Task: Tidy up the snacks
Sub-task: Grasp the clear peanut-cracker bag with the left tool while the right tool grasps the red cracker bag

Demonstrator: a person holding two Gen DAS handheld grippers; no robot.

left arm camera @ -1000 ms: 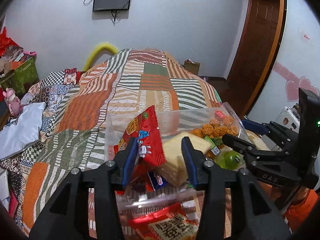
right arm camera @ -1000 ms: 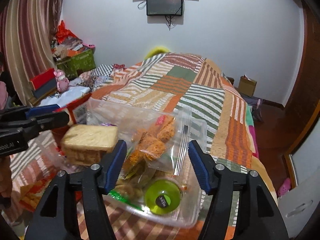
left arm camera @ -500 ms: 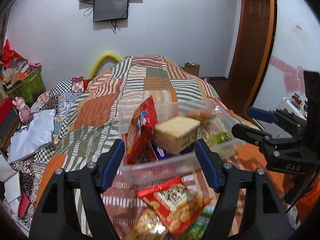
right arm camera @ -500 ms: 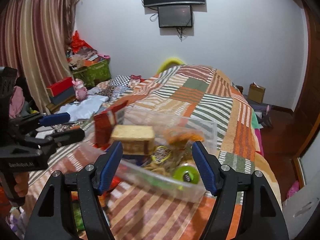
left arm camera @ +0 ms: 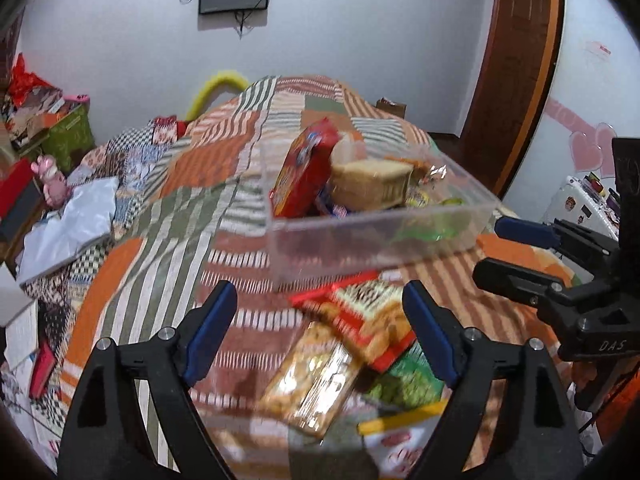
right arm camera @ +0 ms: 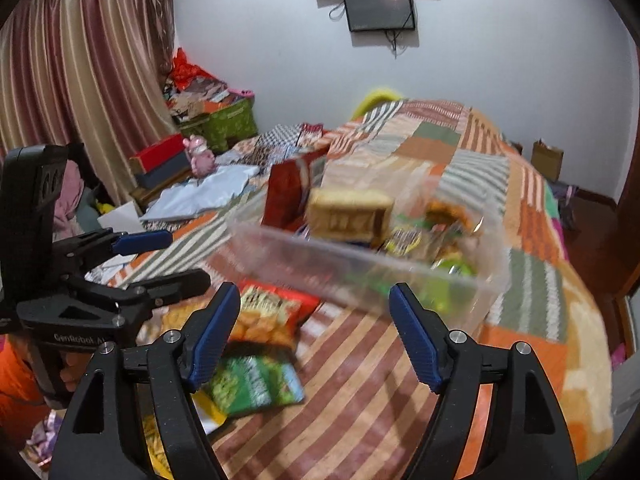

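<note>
Left wrist view: both grippers, left gripper [left arm camera: 320, 328] and right gripper [right arm camera: 316, 332], opening wide and empty, clear bin [left arm camera: 376, 240] beyond on the bedspread [left arm camera: 160, 240], so approach the near snack packets [left arm camera: 360, 320] squarely.

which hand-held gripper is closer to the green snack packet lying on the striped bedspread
Left. The left hand-held gripper hangs right over the green snack packet; the right hand-held gripper is off beside it, over bare striped bedspread.
</note>
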